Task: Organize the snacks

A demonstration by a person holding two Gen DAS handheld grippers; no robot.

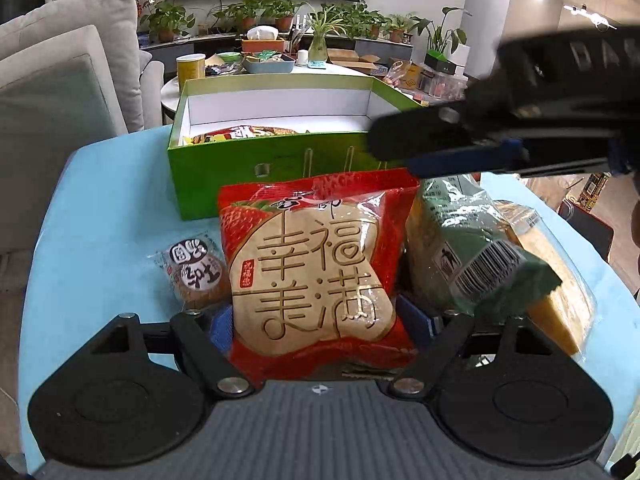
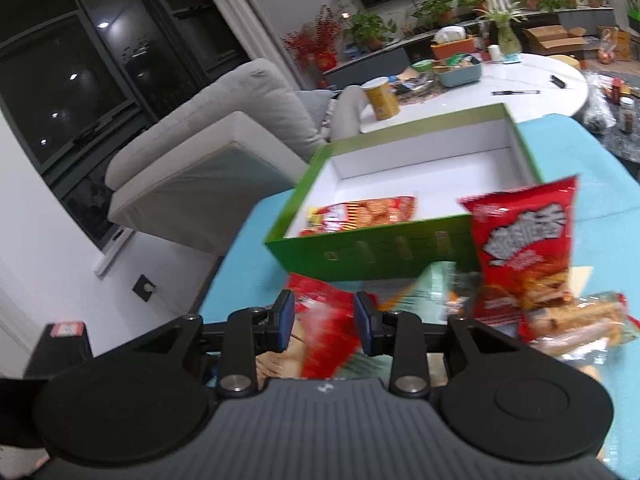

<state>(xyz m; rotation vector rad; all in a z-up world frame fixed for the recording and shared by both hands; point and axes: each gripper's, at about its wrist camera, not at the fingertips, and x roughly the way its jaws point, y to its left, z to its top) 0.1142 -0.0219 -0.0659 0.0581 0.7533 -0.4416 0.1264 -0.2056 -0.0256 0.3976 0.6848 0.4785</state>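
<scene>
Filling the frame's lower part, my light-blue table (image 1: 100, 200) carries the green box (image 1: 240, 168) at upper centre, one snack pack (image 2: 360, 212) inside. Below it, the strawberry-print bag (image 1: 316, 264) sits between my left gripper (image 1: 324, 320) pads, seemingly pinched. Right gripper (image 2: 324, 326) stands open above blurred packets. A small cake (image 1: 196, 272) lies left.

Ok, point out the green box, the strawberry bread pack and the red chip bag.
green box (image 1: 240, 176), left wrist view, on its front wall.
strawberry bread pack (image 1: 316, 276), left wrist view, on its printed centre.
red chip bag (image 2: 524, 236), right wrist view, on its upper front.
</scene>
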